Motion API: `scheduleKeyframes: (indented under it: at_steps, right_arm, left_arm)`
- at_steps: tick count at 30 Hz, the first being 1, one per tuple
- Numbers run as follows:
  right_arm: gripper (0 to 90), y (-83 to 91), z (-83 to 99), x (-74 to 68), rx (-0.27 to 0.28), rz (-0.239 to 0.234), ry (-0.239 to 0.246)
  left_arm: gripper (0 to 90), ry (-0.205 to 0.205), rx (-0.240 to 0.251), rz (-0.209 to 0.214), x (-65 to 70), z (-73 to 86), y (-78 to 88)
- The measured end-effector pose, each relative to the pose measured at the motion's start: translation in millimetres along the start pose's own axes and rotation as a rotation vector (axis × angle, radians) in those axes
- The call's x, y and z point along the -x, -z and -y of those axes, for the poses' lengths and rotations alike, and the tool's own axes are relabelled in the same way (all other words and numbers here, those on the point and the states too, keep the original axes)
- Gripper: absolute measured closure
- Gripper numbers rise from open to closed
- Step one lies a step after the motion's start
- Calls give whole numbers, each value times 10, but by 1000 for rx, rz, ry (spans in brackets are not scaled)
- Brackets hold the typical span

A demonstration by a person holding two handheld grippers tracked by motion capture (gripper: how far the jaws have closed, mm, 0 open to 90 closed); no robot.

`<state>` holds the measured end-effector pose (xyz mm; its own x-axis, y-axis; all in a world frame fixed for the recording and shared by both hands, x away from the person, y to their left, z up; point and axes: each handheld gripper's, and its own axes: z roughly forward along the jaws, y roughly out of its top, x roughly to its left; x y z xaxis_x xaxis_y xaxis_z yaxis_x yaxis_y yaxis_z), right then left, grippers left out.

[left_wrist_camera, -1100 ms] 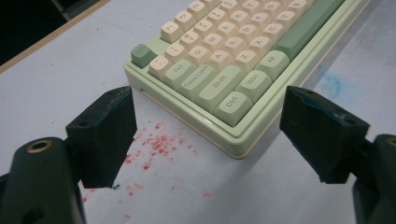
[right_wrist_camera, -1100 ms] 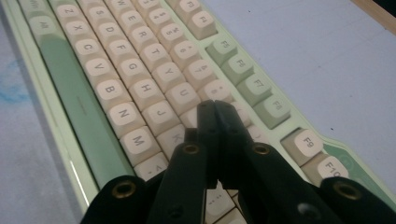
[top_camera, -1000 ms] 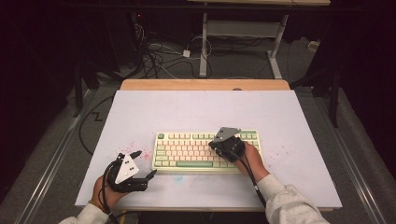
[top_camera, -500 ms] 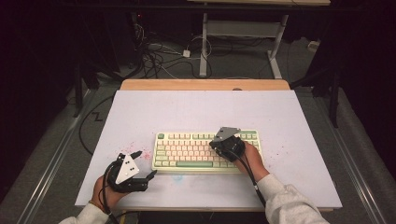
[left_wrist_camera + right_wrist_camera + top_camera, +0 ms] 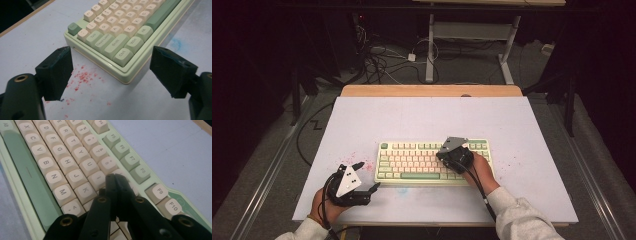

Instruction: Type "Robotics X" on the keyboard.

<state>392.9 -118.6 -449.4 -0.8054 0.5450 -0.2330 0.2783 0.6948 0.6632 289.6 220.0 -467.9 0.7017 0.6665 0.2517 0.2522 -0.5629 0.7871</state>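
— How is the right gripper (image 5: 115, 178) seen to be set?

— Its jaws are pressed together with nothing between them, and the joined tips are held down on the keyboard (image 5: 432, 161), among the cream keys just right of the I and K keys, as seen in the right gripper view. Whether a key is actually pushed in cannot be told.

— And the left gripper (image 5: 368, 176)?

— It is held spread wide and empty. In the left gripper view the keyboard's near left corner, with the Ctrl key (image 5: 122, 55), is framed between the two pads (image 5: 56, 71) but lies a little beyond them; nothing is touched there.

— Where is the keyboard placed?

— Flat on the white table (image 5: 412, 117), near the front edge, with its long side running left to right across the person's front. Some red specks (image 5: 83, 76) are scattered on the table by its left end.

— Which way must the tool be taken for the next key?

— Along that long side, probably. The right half of the keys is covered by the right gripper, which is already over them; the left end lies nearer the left gripper, just ahead and to its right.
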Motion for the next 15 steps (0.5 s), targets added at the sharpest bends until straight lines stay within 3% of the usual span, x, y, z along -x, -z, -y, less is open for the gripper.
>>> scheduleKeyframes:
  at_steps: [5,15]
  right_arm:
    - [900,2,-2,-19,-6,2,11]
    - [900,124,-25,4,46,1,-4]
  left_arm:
    - [179,-1,-4,1,2,-1,-1]
    - [179,1,-3,2,10,-4,-14]
